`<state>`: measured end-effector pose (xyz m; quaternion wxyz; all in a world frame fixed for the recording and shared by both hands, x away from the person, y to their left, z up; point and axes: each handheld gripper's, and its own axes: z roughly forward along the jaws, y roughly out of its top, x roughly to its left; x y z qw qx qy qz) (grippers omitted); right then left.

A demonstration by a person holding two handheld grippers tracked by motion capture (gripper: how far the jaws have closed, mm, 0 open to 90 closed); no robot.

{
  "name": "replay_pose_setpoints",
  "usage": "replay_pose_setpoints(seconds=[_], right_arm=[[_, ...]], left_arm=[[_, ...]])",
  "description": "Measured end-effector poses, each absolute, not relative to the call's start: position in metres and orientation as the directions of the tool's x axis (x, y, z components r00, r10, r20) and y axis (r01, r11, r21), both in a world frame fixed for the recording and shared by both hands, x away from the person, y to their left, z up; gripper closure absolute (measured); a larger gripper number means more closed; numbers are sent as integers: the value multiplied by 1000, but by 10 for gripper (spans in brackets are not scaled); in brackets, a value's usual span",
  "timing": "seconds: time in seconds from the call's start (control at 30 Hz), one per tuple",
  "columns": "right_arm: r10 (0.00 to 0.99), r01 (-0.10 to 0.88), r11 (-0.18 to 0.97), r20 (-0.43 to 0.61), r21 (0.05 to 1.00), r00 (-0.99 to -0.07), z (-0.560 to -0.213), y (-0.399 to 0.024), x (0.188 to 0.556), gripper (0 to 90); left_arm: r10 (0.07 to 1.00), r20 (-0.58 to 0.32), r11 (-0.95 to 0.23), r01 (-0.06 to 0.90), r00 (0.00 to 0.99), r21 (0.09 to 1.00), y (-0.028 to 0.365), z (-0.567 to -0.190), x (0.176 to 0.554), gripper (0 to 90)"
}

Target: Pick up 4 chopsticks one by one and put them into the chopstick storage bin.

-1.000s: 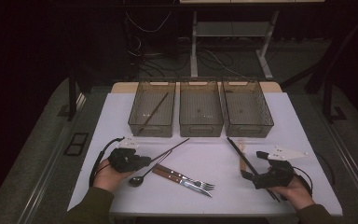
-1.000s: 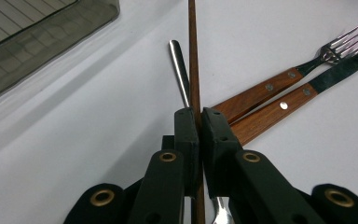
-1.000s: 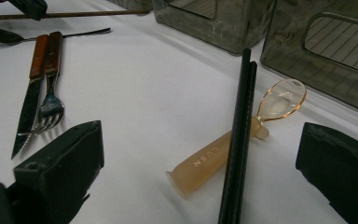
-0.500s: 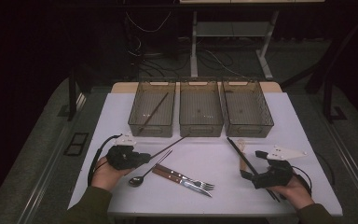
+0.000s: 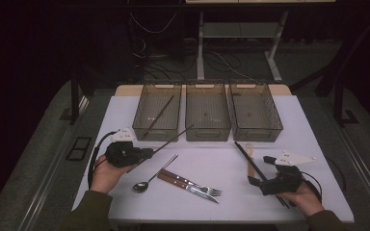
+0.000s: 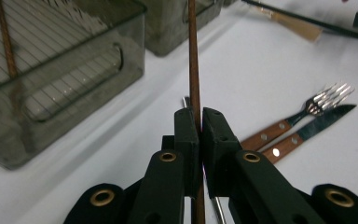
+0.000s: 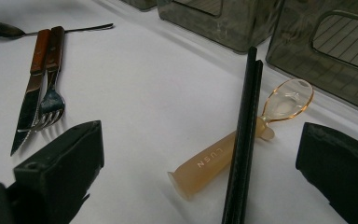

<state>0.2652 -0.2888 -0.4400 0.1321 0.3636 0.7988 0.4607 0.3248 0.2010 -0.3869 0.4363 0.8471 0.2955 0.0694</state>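
Left gripper (image 5: 147, 153) clamps a thin brown wooden chopstick (image 6: 194, 70), angled toward the far-left clear plastic bin (image 5: 158, 111) for sorting; right gripper (image 7: 200, 172) jaws wide over black chopsticks (image 7: 243, 140).

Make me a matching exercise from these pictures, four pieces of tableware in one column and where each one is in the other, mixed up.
Things:
1. thin brown wooden chopstick
2. black chopstick pair
3. translucent amber plastic spoon
4. metal fork with a wooden handle

Places:
A. lying on the white table beside a wooden-handled knife
B. pinched between the left gripper jaws
C. lying under the black pair, crossed by it
D. resting across the amber spoon, between the open right gripper jaws

Pairs: 1-B, 2-D, 3-C, 4-A
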Motion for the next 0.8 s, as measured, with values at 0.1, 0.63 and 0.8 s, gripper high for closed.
replay_pose_setpoints(seconds=[0.1,0.63,0.8], right_arm=[[704,460,308,126,833,-699,-440,-289,265,9],[707,461,303,128,834,-695,-439,-290,265,9],[703,456,304,125,837,-700,-440,-290,265,9]], left_arm=[[564,-137,-441,437,814,784,200,-384,329,844],[586,-132,-412,434,799,801,201,-368,350,844],[605,-133,-401,444,785,801,201,-364,362,844]])
